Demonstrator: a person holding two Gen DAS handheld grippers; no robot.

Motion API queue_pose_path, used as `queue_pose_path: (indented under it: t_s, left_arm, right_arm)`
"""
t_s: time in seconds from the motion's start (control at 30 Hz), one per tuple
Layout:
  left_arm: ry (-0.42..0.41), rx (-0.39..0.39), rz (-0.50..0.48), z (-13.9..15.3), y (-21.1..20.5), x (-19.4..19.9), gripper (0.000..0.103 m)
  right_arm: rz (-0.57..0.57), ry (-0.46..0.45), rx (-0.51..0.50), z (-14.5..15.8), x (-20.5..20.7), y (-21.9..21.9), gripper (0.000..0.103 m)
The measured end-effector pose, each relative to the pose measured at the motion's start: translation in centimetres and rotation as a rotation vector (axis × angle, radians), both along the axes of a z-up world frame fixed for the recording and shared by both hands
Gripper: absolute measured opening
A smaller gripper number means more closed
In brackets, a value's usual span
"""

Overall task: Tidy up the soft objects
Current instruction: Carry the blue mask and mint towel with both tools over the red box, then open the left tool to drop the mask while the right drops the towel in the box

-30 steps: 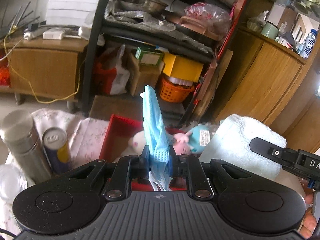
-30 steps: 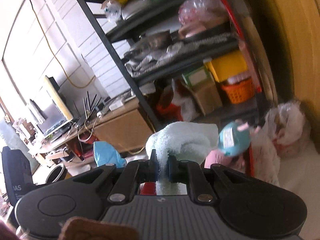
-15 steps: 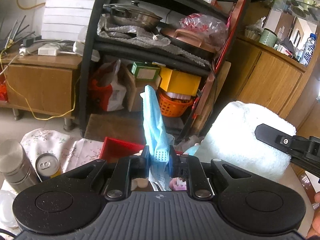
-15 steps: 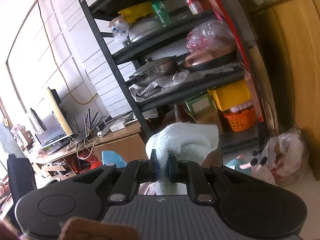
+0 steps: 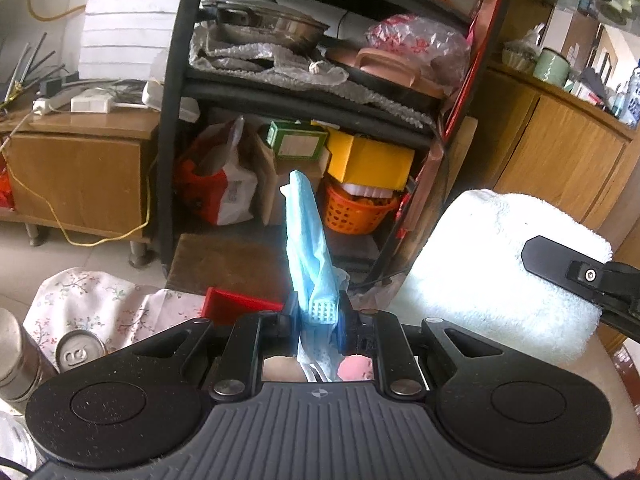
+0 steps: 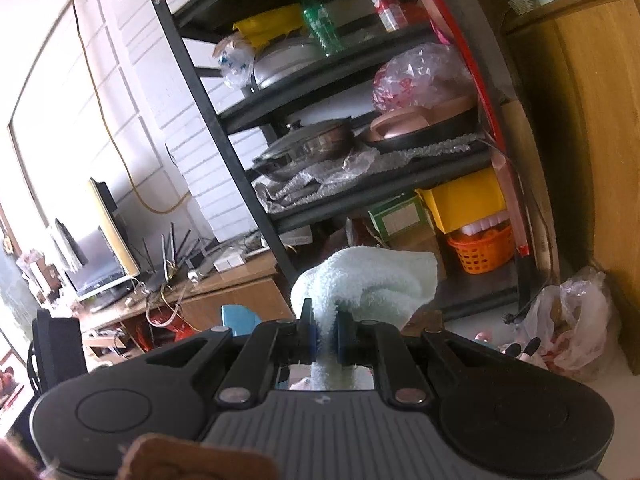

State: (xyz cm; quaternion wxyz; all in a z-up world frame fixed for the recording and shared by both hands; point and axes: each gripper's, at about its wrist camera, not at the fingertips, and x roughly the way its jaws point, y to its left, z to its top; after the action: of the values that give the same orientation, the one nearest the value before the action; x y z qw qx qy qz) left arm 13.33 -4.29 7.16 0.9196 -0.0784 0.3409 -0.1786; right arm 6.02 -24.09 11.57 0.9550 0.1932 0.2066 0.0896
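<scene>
You've lifted both hands: the red bin (image 5: pixel 236 304) and pink toy that lay ahead of your left gripper (image 5: pixel 318 314) now sit low beneath it. That gripper is clamped on the blue cloth (image 5: pixel 308 248), long axis standing upright from the jaws. Your right gripper (image 6: pixel 325 334) pinches the white towel (image 6: pixel 368 280), just right of the left one. No label reads clearly.

Both tongs have lifted, carrying the blue cloth (image 5: pixel 310 240) and white towel (image 6: pixel 372 280) above the red bin (image 5: pixel 236 305).
</scene>
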Motion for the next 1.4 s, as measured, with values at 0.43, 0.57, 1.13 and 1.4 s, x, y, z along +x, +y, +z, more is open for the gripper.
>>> queue_pose_path:
  t_s: [0.43,0.57,1.13,1.4]
  left_arm:
    - [0.049,0.032,0.015,-1.7,-0.5,2.7,0.016]
    - [0.050,0.055,0.012,-2.0,-0.8,3.1,0.017]
    - [0.117,0.146,0.003,-4.7,-1.7,4.4,0.030]
    - [0.172,0.199,0.056,-6.0,-0.9,5.3,0.079]
  right_arm:
    - [-0.006,0.084,-0.042,-2.8,3.5,0.2,0.000]
    - [-0.009,0.105,-0.062,-3.1,4.3,0.4,0.000]
    - [0.010,0.325,-0.172,-9.4,7.5,2.3,0.000]
    - [-0.060,0.403,-0.198,-10.3,8.2,1.3,0.025]
